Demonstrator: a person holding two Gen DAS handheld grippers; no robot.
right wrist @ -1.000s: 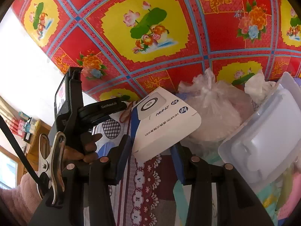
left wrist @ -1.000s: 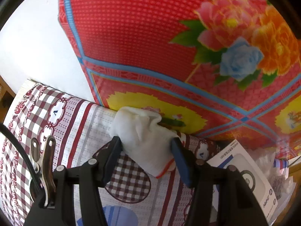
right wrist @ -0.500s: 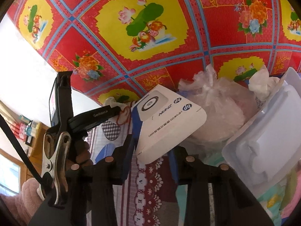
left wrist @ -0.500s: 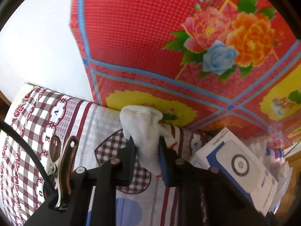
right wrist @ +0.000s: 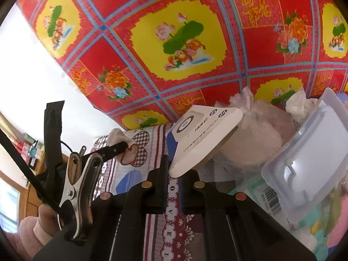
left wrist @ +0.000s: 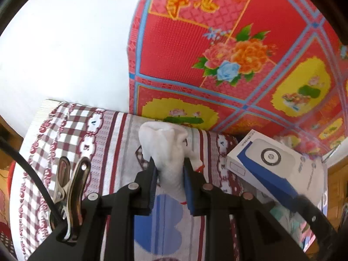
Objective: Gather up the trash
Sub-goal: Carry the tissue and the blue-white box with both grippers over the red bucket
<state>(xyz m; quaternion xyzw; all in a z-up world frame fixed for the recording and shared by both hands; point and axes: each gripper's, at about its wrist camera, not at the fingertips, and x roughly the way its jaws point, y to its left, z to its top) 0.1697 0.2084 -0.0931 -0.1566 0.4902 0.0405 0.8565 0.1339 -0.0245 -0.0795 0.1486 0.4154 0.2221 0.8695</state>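
Observation:
My left gripper (left wrist: pixel 170 174) is shut on a crumpled white cloth wad with a red edge (left wrist: pixel 163 143), held just above the patterned tablecloth (left wrist: pixel 87 134). A white and blue product box (left wrist: pixel 267 163) lies to its right. In the right wrist view that box (right wrist: pixel 206 139) tilts up, its lower corner pinched between the closing jaws of my right gripper (right wrist: pixel 177 169). The left gripper (right wrist: pixel 118 146) with the wad (right wrist: pixel 116 136) shows at the left there, with a hand on its handle below.
A red floral sheet (right wrist: pixel 174 43) hangs behind the table, with white wall (left wrist: pixel 65 43) to its left. Right of the box are a knotted clear plastic bag (right wrist: pixel 258 139), a clear plastic container (right wrist: pixel 308 165), a crumpled tissue (right wrist: pixel 298 104) and barcoded packaging (right wrist: pixel 271 198).
The left jaws closed on the white wad and lifted it a little. The right jaws narrowed onto the box's lower corner, and the box tipped up.

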